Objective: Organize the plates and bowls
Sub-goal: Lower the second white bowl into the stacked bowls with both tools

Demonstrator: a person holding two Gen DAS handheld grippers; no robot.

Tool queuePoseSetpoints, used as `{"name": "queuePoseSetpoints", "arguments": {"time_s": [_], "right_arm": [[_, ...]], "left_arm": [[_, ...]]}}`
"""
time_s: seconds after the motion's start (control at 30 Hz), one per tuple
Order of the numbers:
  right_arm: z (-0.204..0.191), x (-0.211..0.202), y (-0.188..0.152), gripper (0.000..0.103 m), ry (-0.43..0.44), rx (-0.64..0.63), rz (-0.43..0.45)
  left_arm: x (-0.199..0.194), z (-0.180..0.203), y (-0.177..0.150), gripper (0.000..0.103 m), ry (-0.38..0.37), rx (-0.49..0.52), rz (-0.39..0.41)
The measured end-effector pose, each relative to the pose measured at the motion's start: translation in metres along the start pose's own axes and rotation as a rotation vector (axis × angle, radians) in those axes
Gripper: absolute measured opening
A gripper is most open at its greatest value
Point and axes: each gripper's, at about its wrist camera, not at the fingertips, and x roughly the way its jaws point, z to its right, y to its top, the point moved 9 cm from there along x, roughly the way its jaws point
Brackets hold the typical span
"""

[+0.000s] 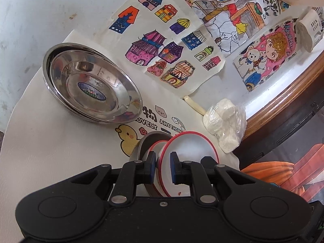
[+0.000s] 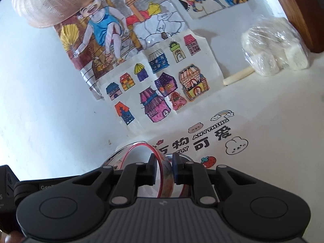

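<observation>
White mat point(image 1: 50, 151), drawings point(image 1: 162, 46), steel plates point(image 1: 91, 83), wooden rim point(image 1: 283, 93).

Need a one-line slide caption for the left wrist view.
Left gripper clamps the rim of a red-rimmed white bowl nested in a steel bowl; stacked steel plates wait beyond.

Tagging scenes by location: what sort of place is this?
Likely a home dining table: children's coloured drawings lie on the table, stacked steel plates sit on a cartoon-print mat, and each gripper grips a red-rimmed bowl.
</observation>
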Motion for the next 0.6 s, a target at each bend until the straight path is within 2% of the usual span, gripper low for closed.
{"name": "queuePoseSetpoints", "arguments": {"time_s": [0.13, 0.3, 0.6], "right_arm": [[0.0016, -0.0001, -0.0034, 0.017, -0.014, 0.008, 0.008], [0.0006, -0.0009, -0.0049, 0.017, -0.028, 0.007, 0.012], [0.0029, -0.0031, -0.0069, 0.017, -0.024, 0.031, 0.013]], "left_arm": [[0.0002, 0.0005, -0.0008, 0.016, -0.015, -0.006, 0.005], [-0.0018, 0.0013, -0.0023, 0.023, -0.028, 0.0, 0.01], [-0.0041, 0.0028, -0.0034, 0.025, -0.026, 0.014, 0.023]]}}
